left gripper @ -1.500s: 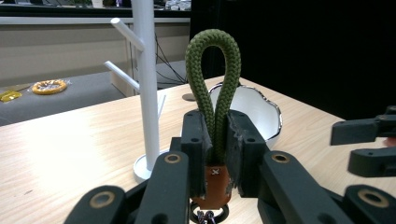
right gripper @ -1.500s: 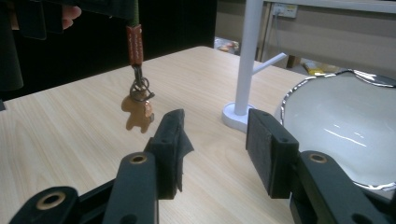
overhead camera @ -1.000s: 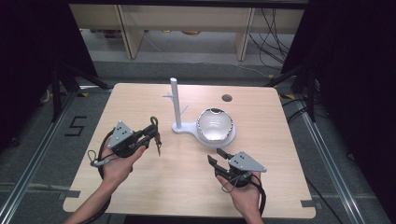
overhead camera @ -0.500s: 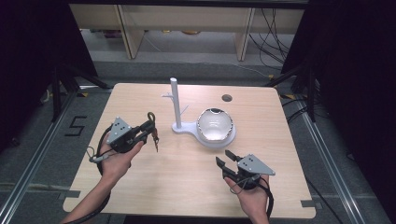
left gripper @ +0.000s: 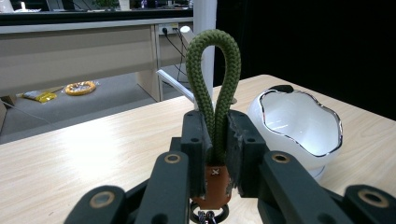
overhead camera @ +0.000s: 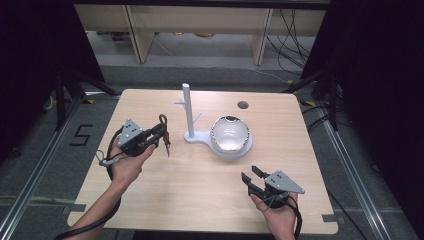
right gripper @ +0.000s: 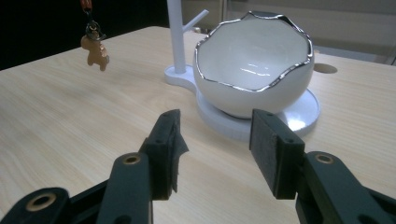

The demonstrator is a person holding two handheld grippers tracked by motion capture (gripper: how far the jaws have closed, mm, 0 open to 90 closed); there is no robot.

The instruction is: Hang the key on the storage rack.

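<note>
My left gripper [overhead camera: 161, 131] [left gripper: 215, 140] is shut on a keychain with an olive-green cord loop [left gripper: 214, 79] that stands up between the jaws. A brown leather tab [left gripper: 214, 186] and a small orange figure charm [right gripper: 95, 52] [overhead camera: 167, 147] hang below it, above the table. A white stand with a post and short pegs [overhead camera: 187, 111] [right gripper: 176, 32] rises just right of the charm. On its base sits a white egg-shell bowl with a silver rim [overhead camera: 229, 135] [right gripper: 254, 65] [left gripper: 299, 126]. My right gripper [overhead camera: 253, 175] [right gripper: 217, 140] is open low over the table's front right, pointed at the bowl.
The light wooden table [overhead camera: 200, 200] has a round cable hole [overhead camera: 243, 105] at the back right. Shelving and cables [overhead camera: 290, 30] lie on the floor beyond the far edge. Dark curtains flank both sides.
The right gripper has drawn back toward the front right of the table, away from the bowl. The left gripper with the keychain has shifted slightly left and nearer.
</note>
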